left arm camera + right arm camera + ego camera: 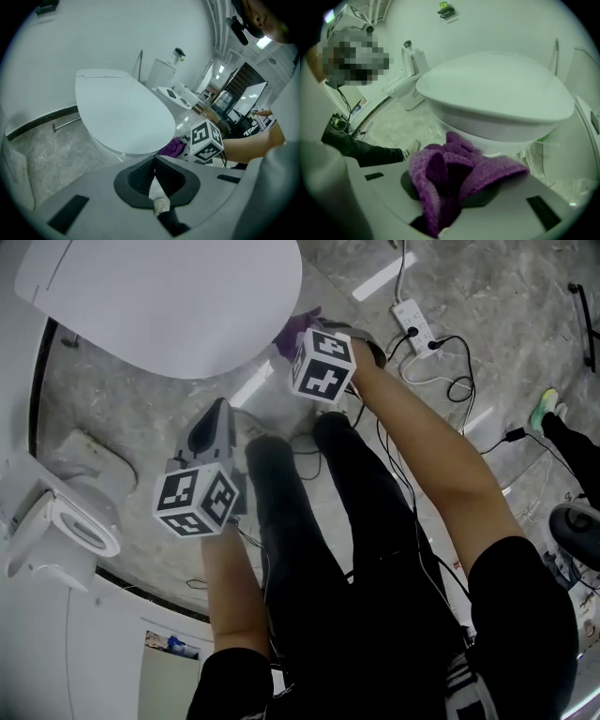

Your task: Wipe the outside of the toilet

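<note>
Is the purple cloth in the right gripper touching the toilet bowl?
Cannot tell. In the right gripper view the purple cloth overlaps the toilet bowl, but no view shows contact or a gap plainly.

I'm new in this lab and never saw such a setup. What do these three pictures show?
A person holds a pair of tongs in each hand; the marker cubes are part of them. One picture comes from a camera on the person's head, looking down; the other two from cameras riding on the tongs. The right tongs grip a purple cloth close to the white toilet, whose lid is down. The left tongs are shut and empty. A power strip and cables lie on the grey floor.
</note>
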Demonstrator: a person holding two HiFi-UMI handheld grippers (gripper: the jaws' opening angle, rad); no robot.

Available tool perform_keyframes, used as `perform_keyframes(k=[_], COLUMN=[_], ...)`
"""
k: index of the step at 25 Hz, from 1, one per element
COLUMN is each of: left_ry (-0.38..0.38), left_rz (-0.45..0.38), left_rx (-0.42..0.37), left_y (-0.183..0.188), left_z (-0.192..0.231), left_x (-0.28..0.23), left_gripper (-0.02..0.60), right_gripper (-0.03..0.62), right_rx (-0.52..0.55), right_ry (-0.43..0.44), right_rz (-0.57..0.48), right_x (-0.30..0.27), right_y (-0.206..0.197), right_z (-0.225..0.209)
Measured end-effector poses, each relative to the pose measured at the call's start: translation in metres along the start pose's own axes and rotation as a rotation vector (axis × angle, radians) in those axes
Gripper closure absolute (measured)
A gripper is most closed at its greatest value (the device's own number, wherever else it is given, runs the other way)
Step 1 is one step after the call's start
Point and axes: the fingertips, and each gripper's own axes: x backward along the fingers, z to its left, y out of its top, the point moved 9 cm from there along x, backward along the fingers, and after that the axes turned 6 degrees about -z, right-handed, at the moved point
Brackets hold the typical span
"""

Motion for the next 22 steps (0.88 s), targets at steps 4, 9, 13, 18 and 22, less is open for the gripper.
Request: perform_keyframes(k=[4, 9, 13, 18, 22], left_ry=[0.006, 0.001, -0.002, -0.022, -0.035], left_rz=[-0.022, -0.036, -0.061, -0.065, -0.065], left_rx=[0.020, 0.040, 0.093, 0.107, 0.119], left_y=[-0.011, -0.028, -0.042, -0.055, -0.063], left_z=[0.016, 0.043, 0.066, 0.104, 0.137], left_x=[0.011, 0.030, 0.049, 0.074, 0.092], left_gripper=[0.574, 0.574, 0.574, 0.574, 0.574], right_gripper=[0.487, 0.485, 0.485, 0.485, 0.485], right_rx=[-0.015, 0.008, -0.036, -0.160, -0.189], right_ry=[-0.021, -0.046, -0.062, -0.177, -0.236], right_rz=[0.012, 0.056, 0.046, 0.037, 0.039], right_x=[-0.006, -0.029, -0.051, -0.075, -0.092], right_y=[0.006, 0.028, 0.053, 0.075, 0.095], right_z=[0.016, 0.048, 0.076, 0.094, 0.107])
